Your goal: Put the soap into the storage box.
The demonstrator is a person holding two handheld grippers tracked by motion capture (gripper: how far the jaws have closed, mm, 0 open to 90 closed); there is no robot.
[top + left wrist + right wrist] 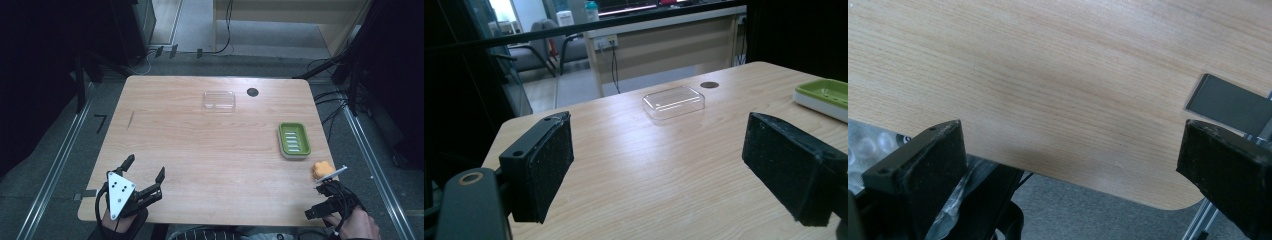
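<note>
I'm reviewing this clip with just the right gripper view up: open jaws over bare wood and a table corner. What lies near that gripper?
Observer: An orange lump sits at the table's right edge, close beside the right gripper and not between its jaws.
Operator: Anything else on the table?
Observer: A green dish lies just beyond the lump, and a clear tray sits near the far edge.
Operator: And the other hand?
Observer: The left gripper is over the near left corner, jaws open with nothing between them, facing the clear tray.
</note>
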